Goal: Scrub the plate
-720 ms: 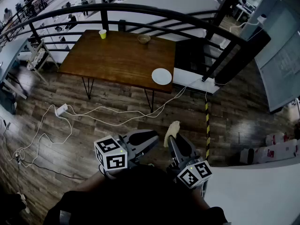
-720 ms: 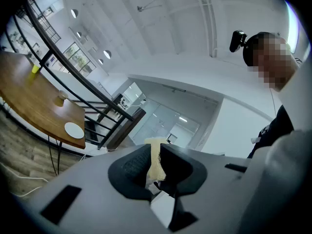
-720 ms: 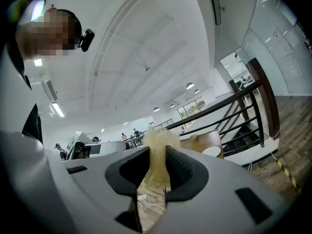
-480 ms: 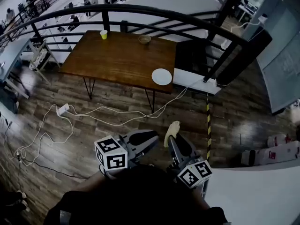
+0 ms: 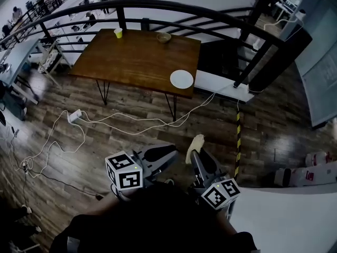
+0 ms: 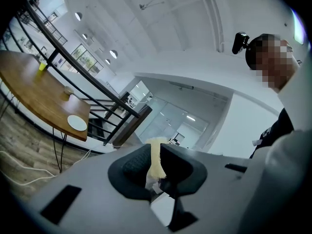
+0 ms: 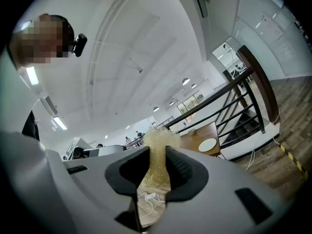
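The white plate (image 5: 181,79) lies at the near right corner of a brown wooden table (image 5: 131,57), far ahead of both grippers; it also shows small in the left gripper view (image 6: 77,123) and the right gripper view (image 7: 208,145). My right gripper (image 5: 196,153) is held low, close to my body, shut on a yellow sponge (image 5: 195,142) that sticks out past its tips (image 7: 157,145). My left gripper (image 5: 171,154) is beside it, pointing towards the sponge, jaws almost together with nothing held. The sponge (image 6: 155,155) shows through their narrow gap.
A yellow cup (image 5: 118,32) and a small bowl (image 5: 164,37) stand at the table's far edge. White cables (image 5: 131,123) with a power strip (image 5: 74,115) trail over the wooden floor between me and the table. A black railing (image 5: 210,15) runs behind the table. Yellow-black tape (image 5: 237,141) marks the floor at right.
The head view has shifted slightly, so the table and plate sit a little higher in the picture. Both grippers and the sponge keep the same pose.
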`<action>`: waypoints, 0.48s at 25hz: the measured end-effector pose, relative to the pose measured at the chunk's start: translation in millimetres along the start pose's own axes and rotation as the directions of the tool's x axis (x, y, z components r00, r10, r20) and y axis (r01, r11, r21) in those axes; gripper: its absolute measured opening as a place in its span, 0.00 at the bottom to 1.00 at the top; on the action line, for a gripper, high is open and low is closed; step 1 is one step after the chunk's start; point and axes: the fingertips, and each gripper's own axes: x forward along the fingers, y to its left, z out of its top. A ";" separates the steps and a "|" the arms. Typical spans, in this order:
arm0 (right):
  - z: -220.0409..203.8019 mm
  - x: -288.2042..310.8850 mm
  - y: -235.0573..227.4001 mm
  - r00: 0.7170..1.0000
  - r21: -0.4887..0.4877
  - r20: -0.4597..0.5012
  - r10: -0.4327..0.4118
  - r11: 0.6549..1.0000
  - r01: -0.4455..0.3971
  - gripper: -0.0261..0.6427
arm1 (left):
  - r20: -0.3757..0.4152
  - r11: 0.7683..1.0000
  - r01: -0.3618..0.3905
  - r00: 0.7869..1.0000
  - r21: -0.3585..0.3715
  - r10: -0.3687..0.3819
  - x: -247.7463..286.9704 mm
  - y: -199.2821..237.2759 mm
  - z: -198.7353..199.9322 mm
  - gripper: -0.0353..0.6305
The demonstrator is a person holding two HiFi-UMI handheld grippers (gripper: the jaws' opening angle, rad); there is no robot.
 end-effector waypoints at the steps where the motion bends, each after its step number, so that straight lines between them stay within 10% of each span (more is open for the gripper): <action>1: -1.1 -2.4 -5.0 1.000 0.018 -0.006 0.003 1.000 -0.003 0.20 | -0.001 1.000 -0.006 1.000 -0.013 0.006 3.1 -0.3 -3.9 0.16; 12: 2.7 30.7 -48.4 0.999 0.080 -0.039 -0.001 0.997 0.004 0.20 | -0.003 0.998 -0.048 0.999 -0.044 0.048 30.2 40.4 9.2 0.16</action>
